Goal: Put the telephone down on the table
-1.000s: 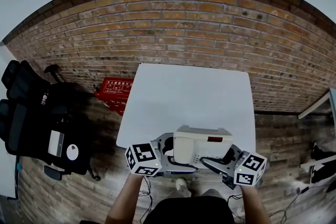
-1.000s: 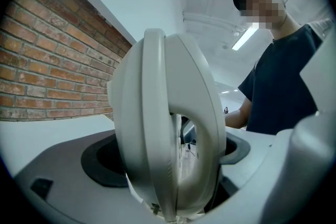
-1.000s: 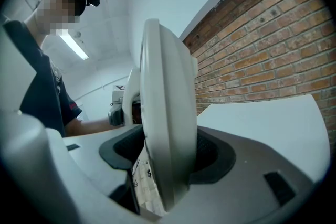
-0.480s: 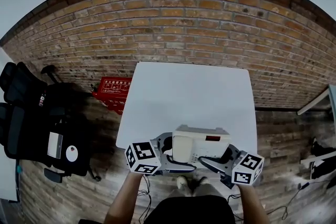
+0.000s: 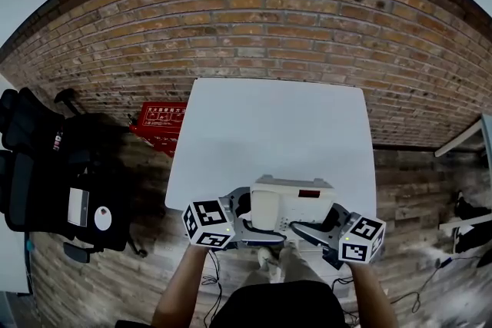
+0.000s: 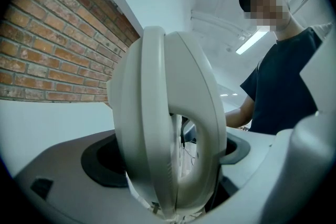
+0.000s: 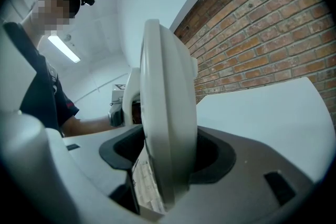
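Cream plastic desk telephone (image 5: 290, 205) is at the near edge of the white tabletop (image 5: 269, 127), clamped at its 2 ends by my left gripper (image 5: 244, 217) and right gripper (image 5: 321, 226), jaws spread wide around its rims. It looks rigid, bulky, fairly light and slick-shelled, so I judge these end grips right, provided I hold it level.

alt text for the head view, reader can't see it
The left gripper and right gripper clamp a white telephone between them at the near edge of a white table. Behind, a brick wall; at left, a black chair and red box.
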Tool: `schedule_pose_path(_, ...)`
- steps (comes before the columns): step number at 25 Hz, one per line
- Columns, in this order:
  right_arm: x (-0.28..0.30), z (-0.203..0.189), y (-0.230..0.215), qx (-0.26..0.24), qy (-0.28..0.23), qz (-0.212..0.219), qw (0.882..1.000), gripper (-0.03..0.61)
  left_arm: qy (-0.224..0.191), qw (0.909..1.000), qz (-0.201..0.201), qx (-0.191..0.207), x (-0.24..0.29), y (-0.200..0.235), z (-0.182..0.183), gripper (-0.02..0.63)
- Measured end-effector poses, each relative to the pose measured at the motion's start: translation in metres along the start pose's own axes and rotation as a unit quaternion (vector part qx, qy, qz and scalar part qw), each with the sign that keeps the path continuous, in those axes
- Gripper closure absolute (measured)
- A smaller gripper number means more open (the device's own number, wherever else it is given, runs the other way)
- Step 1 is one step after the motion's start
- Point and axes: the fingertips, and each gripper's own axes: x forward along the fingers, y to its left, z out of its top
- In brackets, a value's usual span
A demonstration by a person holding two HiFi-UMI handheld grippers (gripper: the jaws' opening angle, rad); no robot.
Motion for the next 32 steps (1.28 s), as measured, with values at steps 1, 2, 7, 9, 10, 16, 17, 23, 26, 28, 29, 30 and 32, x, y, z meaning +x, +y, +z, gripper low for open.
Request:
schedule_pose_path(1,0.000,-0.002,-0.003,0.002,0.001,0.000,1.000,0.314,-0.002,1.0000,0.000,-0.004,0.001,0.002,-0.002,0.130)
schedule_pose_path(2,0.001,-0.004,-0.005,0.004,0.002,0.000,1.000,0.314,-0.004,1.0000,0.000,-0.009,0.003,0.004,-0.004,0.130)
schedule_pose_path(7,0.005,-0.014,-0.021,0.016,0.013,0.002,1.000,0.314,0.000,0.9996,-0.001,-0.027,0.010,0.019,-0.015,0.130)
schedule_pose_path(9,0.006,-0.019,-0.027,0.021,0.019,0.001,1.000,0.314,0.004,0.9994,-0.002,-0.034,0.014,0.025,-0.022,0.130)
schedule_pose_path(10,0.006,-0.022,-0.030,0.023,0.021,0.000,1.000,0.314,0.006,0.9993,-0.003,-0.038,0.016,0.027,-0.025,0.130)
schedule_pose_path(16,0.010,-0.036,-0.051,0.039,0.031,-0.002,0.999,0.314,0.017,0.9981,-0.004,-0.060,0.028,0.046,-0.042,0.130)
schedule_pose_path(17,0.012,-0.038,-0.055,0.042,0.032,-0.001,0.999,0.314,0.020,0.9978,-0.004,-0.064,0.029,0.049,-0.045,0.130)
schedule_pose_path(23,0.020,-0.054,-0.073,0.062,0.034,-0.002,0.998,0.314,0.033,0.9960,-0.007,-0.083,0.036,0.068,-0.063,0.130)
schedule_pose_path(26,0.024,-0.062,-0.081,0.067,0.037,-0.003,0.997,0.314,0.038,0.9952,-0.008,-0.090,0.039,0.075,-0.071,0.130)
schedule_pose_path(28,0.026,-0.068,-0.087,0.070,0.041,-0.002,0.997,0.314,0.044,0.9946,-0.007,-0.094,0.042,0.080,-0.077,0.130)
schedule_pose_path(29,0.026,-0.070,-0.090,0.072,0.043,-0.001,0.996,0.314,0.047,0.9942,-0.007,-0.096,0.044,0.083,-0.080,0.130)
schedule_pose_path(30,0.027,-0.072,-0.092,0.074,0.044,-0.001,0.996,0.314,0.050,0.9938,-0.007,-0.099,0.045,0.085,-0.082,0.130)
schedule_pose_path(32,0.028,-0.076,-0.097,0.082,0.047,-0.003,0.996,0.314,0.053,0.9927,-0.009,-0.107,0.048,0.089,-0.087,0.130)
